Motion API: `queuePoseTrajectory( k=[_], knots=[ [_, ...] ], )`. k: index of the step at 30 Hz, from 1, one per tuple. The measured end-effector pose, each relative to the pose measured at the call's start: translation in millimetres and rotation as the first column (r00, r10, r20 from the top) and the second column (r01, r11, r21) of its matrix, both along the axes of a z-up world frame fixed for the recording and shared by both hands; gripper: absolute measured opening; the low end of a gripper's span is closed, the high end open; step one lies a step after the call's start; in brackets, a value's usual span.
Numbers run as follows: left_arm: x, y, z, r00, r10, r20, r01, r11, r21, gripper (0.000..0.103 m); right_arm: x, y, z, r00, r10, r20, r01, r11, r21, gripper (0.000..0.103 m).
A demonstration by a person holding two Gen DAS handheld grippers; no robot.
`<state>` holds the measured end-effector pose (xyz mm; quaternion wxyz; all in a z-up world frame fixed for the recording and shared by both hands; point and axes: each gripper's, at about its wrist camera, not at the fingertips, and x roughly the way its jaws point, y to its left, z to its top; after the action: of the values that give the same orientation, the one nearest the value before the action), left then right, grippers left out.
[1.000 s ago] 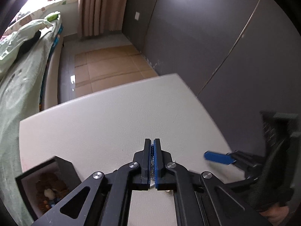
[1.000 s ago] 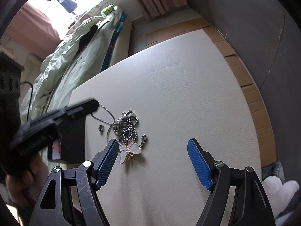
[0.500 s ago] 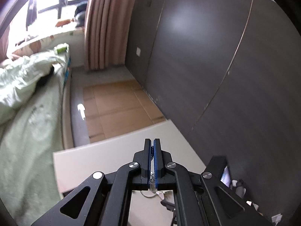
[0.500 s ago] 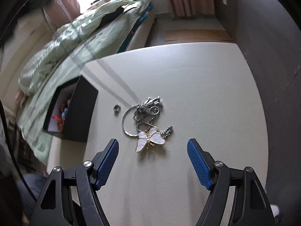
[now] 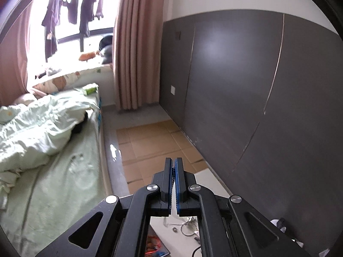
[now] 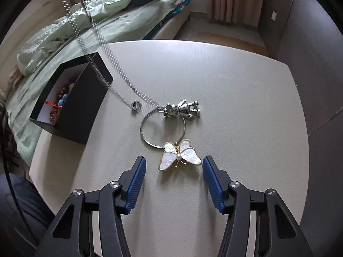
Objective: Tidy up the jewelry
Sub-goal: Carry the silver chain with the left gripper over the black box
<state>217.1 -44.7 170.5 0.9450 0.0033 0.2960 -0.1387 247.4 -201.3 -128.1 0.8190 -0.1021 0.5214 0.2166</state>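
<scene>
My left gripper (image 5: 173, 167) is shut on a silver chain necklace, raised high above the table. In the right wrist view the chain (image 6: 111, 57) runs taut from the upper left down to a silver figure pendant (image 6: 182, 109) on the white table (image 6: 235, 85). A small silver ring (image 6: 135, 106), a large silver hoop (image 6: 150, 137) and a white butterfly brooch (image 6: 181, 155) lie beside it. My right gripper (image 6: 173, 169) is open, with the brooch just ahead between its fingers. A black jewelry box (image 6: 75, 105) with beads stands at the left.
A bed with a green quilt (image 6: 107, 12) lies beyond the table's left edge. A dark wall panel (image 5: 257, 85) runs along the right. Cardboard (image 5: 154, 143) covers the floor past the table's far edge.
My left gripper has risen and tilted up with the chain, which is now stretched tight. My right gripper has moved closer to the butterfly brooch.
</scene>
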Motion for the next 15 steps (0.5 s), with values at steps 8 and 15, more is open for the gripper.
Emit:
queuePoseTrajectory(
  k=[8, 15],
  knots=[
    [-16, 18, 37, 0.997, 0.046, 0.064, -0.048, 0.998, 0.040, 0.001, 2, -8, 8, 0.999, -0.035, 0.006, 0.035, 0.999, 0.036, 0.042],
    [-30, 25, 72, 0.990, 0.070, 0.125, -0.080, 0.994, 0.077, 0.001, -5, -14, 31, 0.997, -0.069, 0.040, 0.064, 0.991, 0.114, 0.042]
  ],
)
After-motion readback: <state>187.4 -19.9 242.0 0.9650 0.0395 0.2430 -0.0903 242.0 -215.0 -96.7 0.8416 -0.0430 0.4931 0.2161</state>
